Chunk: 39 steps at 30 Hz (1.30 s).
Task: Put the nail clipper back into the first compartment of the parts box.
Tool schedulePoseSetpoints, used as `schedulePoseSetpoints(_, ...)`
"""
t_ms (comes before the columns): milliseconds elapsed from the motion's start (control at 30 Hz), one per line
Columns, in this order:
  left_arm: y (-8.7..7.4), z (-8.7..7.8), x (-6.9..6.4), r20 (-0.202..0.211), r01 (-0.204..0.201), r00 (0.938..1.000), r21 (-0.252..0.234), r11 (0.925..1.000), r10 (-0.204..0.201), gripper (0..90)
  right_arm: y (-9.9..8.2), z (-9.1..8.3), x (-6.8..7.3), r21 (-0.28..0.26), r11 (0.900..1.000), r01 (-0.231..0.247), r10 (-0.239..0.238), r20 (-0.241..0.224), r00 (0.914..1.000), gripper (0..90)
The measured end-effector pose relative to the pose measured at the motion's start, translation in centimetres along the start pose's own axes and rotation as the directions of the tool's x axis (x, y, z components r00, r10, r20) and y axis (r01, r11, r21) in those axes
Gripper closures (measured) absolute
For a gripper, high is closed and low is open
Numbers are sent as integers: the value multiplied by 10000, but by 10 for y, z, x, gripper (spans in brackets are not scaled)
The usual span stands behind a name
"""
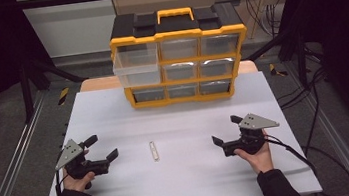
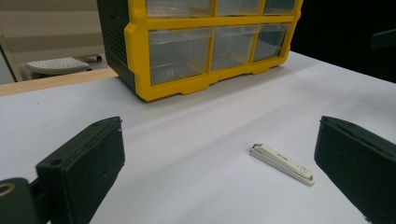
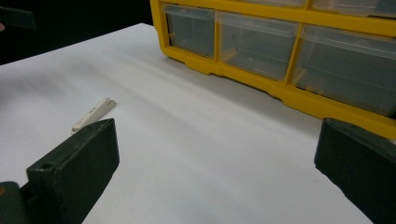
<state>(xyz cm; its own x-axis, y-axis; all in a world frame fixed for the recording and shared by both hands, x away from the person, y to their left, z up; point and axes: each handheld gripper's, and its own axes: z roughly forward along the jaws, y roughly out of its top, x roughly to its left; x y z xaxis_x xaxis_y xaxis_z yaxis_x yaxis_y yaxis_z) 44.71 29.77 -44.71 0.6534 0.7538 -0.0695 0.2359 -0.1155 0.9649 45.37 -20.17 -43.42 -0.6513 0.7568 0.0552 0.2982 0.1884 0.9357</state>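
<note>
A small white nail clipper (image 1: 154, 151) lies flat on the white table (image 1: 182, 177), midway between my two grippers. My left gripper (image 1: 101, 147) rests at the left of the table, open and holding nothing; from its own view the clipper (image 2: 281, 163) lies ahead toward its right jaw. At the right, my right gripper (image 1: 227, 130) is also open and bare, and its view has the clipper (image 3: 94, 114) just beyond its left jaw. A yellow and black drawer organizer (image 1: 179, 57) stands at the back, its top-left clear drawer (image 1: 135, 65) pulled out.
The organizer (image 2: 205, 42) has clear drawers in three rows, the others pushed in. Metal frame rails (image 1: 14, 163) run along both sides of the table. Cables (image 1: 310, 111) hang off the right side. White table surface stretches between the clipper and the organizer.
</note>
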Motion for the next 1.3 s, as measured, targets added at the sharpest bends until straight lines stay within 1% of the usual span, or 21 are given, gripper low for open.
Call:
schedulePoseSetpoints(100,0,0,0,-23,3,10000,-7,10000,-3,19,4,5,5,13,10000,-46,46,-85,10000,5)
schedulePoseSetpoints(233,0,1,0,-8,-12,10000,16,10000,12,19,10,11,13,73,9999,79,-77,-157,9998,5)
schedulePoseSetpoints(333,0,1,-1,-1,-4,10000,40,10000,4,18,14,15,17,149,9999,66,-61,-299,9995,6)
schedulePoseSetpoints(400,0,1,-1,4,6,10000,39,10000,-6,19,15,16,19,185,9998,107,-101,-332,9994,6)
schedulePoseSetpoints(467,0,1,-1,-21,2,10000,42,10000,-2,19,18,21,25,267,9994,230,-220,-372,9991,6)
schedulePoseSetpoints(567,0,0,0,-45,-12,10000,22,10000,12,18,21,26,31,348,9990,283,-268,-435,9987,6)
schedulePoseSetpoints(733,-1,0,0,-47,-2,10000,36,10000,3,19,29,40,42,468,9983,345,-322,-501,9982,11)
schedulePoseSetpoints(800,-1,0,0,-45,-23,10000,42,10000,23,19,32,46,47,518,9982,307,-273,-638,9976,11)
schedulePoseSetpoints(867,-1,0,0,-53,-20,10000,44,10000,21,19,34,53,53,551,9976,412,-373,-694,9969,13)
schedulePoseSetpoints(900,-1,0,0,-53,-20,10000,44,10000,21,19,34,53,53,551,9976,412,-373,-694,9969,13)
schedulePoseSetpoints(933,-1,0,0,-62,-28,10000,59,10000,28,19,36,59,58,652,9967,493,-446,-720,9964,14)
schedulePoseSetpoints(967,-1,1,0,-66,-20,10000,52,10000,21,19,37,62,61,658,9963,548,-497,-758,9959,15)
schedulePoseSetpoints(1133,-1,1,-1,-53,-15,10000,67,10000,15,18,41,74,72,824,9955,467,-395,-866,9955,17)
schedulePoseSetpoints(1300,-1,1,-1,-63,-16,10000,77,10000,17,18,43,85,81,970,9938,553,-455,-1008,9939,20)
